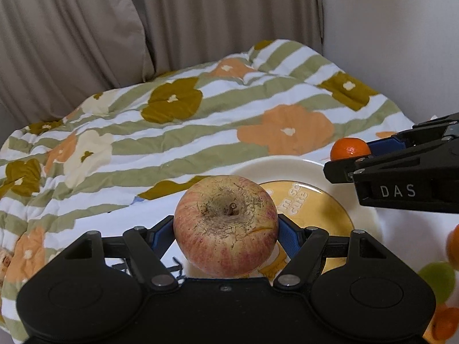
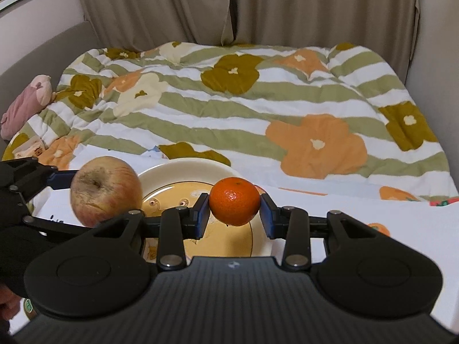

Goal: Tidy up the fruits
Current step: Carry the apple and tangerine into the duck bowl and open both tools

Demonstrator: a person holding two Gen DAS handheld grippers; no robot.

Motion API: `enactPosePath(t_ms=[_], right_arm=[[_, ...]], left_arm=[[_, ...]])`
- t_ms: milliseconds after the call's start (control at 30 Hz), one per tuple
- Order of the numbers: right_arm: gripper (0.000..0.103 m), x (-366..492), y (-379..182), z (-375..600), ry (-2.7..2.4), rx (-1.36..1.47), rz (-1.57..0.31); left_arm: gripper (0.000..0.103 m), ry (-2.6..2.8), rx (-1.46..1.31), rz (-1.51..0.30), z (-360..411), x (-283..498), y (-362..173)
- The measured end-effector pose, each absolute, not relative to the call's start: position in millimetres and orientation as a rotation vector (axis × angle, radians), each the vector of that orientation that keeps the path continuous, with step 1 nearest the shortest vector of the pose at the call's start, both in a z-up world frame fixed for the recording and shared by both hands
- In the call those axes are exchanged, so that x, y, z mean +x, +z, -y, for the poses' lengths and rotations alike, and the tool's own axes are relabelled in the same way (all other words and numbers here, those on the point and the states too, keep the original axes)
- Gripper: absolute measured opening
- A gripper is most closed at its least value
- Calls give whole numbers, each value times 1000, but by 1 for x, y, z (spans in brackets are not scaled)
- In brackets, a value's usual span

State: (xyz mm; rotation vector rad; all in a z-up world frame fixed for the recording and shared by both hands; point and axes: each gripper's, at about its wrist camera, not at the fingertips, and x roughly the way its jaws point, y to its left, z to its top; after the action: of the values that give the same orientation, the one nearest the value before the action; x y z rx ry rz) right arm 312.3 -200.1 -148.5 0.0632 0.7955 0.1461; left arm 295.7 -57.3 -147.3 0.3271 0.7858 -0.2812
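In the left wrist view, the left gripper (image 1: 226, 230) is closed on an apple (image 1: 226, 225), stem end facing the camera, held above the near left rim of a plate (image 1: 275, 166). The plate lies on a bed with a flowered quilt (image 1: 172, 132). The right gripper (image 1: 354, 152) holds a mandarin (image 1: 348, 148) over the plate's far right rim.

In the right wrist view, the right gripper (image 2: 234, 210) clamps the mandarin (image 2: 234, 201) above the plate (image 2: 183, 172). The apple (image 2: 106, 190) hangs at the plate's left edge, in the left gripper (image 2: 71, 180).
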Motion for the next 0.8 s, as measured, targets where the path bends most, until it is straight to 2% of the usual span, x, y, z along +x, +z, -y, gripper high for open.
enactPosePath(t_ms=[700, 767, 800], right_arm=[[52, 325, -171, 201, 132, 76, -831], [52, 325, -170, 200, 131, 76, -830], [52, 324, -170, 201, 132, 75, -828]], left_arm=[[79, -345, 411, -805, 79, 330, -182], [85, -343, 437, -782, 81, 329, -179], [92, -337, 451, -764, 81, 327, -176]])
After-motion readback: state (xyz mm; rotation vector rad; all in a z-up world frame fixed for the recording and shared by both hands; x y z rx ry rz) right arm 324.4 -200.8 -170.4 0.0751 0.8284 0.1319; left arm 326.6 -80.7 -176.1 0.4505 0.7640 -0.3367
